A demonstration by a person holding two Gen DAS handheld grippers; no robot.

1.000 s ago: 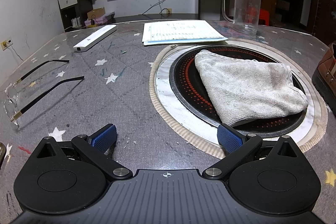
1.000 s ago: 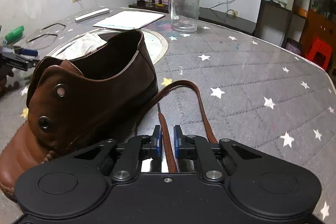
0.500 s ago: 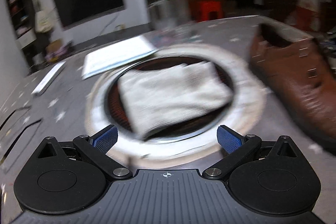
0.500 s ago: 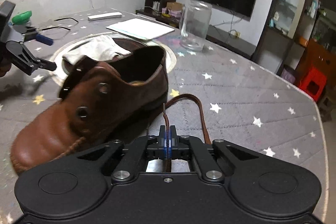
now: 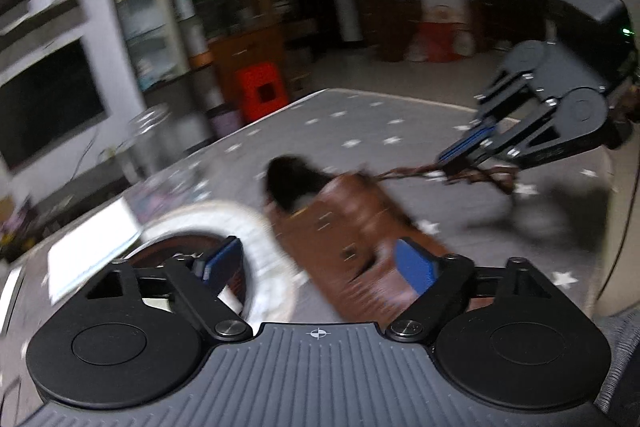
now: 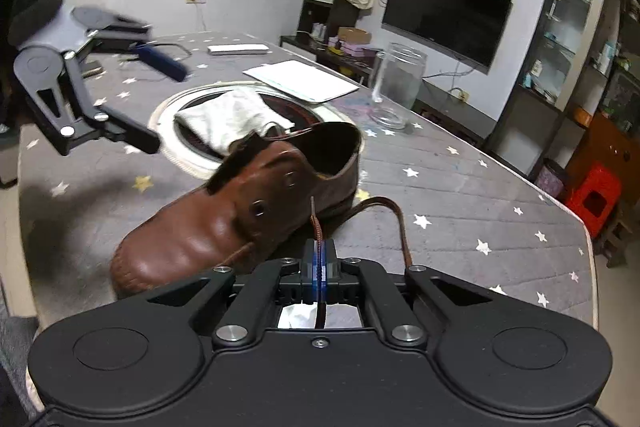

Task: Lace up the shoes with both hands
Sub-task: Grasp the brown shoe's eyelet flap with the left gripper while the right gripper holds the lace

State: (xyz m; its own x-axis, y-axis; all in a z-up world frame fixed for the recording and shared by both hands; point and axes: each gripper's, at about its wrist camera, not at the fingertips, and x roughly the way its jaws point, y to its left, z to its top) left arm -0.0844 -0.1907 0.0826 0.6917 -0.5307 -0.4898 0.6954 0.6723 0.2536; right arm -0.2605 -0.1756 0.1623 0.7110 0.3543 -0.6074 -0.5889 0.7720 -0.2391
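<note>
The right gripper [image 6: 320, 259] is pinching the limp brown lace [image 6: 316, 223] near its stiff tip, beside the sturdy leather shoe [image 6: 240, 203] on the table [image 6: 460, 195], while the left gripper [image 5: 320, 263] is closing, empty.

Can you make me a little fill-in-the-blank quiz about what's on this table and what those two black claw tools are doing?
1. The right gripper is shut on the brown ____.
2. The brown shoe lies on a grey table cover printed with ____.
3. A folded white cloth lies on the round ____ hotplate behind the shoe.
4. The left gripper, its jaws closing, has ____ between them.

Missing words: shoelace; stars; black; nothing
</note>
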